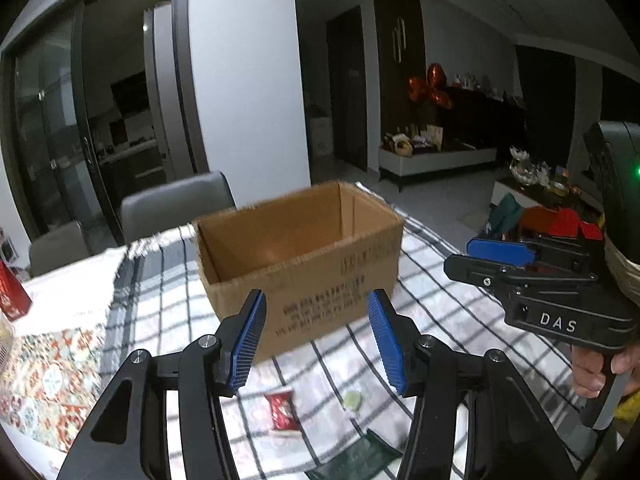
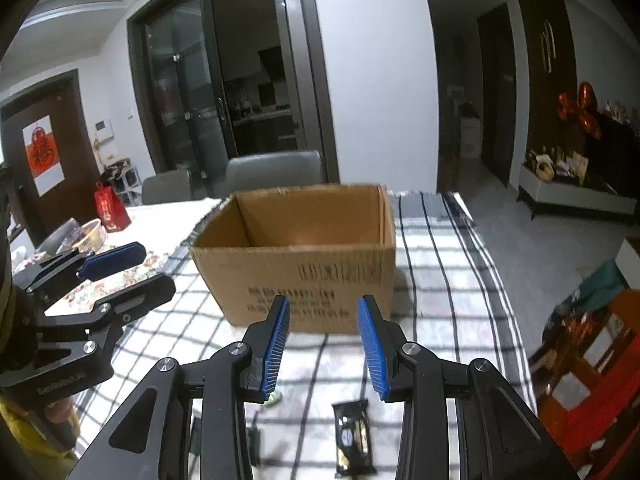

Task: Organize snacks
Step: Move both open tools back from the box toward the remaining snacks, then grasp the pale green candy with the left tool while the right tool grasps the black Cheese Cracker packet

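Snacks | dark wrapped bar point(image 2: 354, 436) laid lengthwise just below right gripper point(image 2: 322, 344), jaws spread, empty | red packet point(image 1: 282, 410) beneath left gripper point(image 1: 316, 344), likewise spread | cardboard box point(image 2: 296, 256) ahead on checked cloth point(image 2: 448, 280)

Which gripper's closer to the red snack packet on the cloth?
Left. The red snack packet lies just below and ahead of the left gripper, between its open fingers. The right gripper is off to the packet's right, over a black snack packet.
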The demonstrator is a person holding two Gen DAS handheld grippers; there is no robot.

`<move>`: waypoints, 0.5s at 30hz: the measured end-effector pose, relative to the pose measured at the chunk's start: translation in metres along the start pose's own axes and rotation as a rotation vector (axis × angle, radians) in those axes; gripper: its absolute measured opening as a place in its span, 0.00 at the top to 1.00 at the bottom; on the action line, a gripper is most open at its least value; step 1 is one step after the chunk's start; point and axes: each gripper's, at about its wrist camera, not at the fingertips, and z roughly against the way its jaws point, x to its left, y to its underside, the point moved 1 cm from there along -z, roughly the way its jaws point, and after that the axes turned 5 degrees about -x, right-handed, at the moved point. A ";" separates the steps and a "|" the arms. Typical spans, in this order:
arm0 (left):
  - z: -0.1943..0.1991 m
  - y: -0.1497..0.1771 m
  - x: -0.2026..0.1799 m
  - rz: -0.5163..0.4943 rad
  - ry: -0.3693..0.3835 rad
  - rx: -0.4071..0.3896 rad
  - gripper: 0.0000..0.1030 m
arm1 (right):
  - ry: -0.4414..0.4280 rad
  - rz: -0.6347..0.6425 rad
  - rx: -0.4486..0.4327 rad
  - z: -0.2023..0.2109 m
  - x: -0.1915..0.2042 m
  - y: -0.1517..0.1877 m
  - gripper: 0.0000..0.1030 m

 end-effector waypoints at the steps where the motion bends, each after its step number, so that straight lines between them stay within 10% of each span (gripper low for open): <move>1: -0.002 0.003 0.000 0.003 0.003 0.012 0.49 | 0.002 -0.009 0.012 -0.002 -0.002 0.005 0.64; 15: -0.025 0.056 -0.011 -0.020 0.116 0.118 0.50 | 0.017 -0.031 0.167 -0.026 -0.007 0.070 0.64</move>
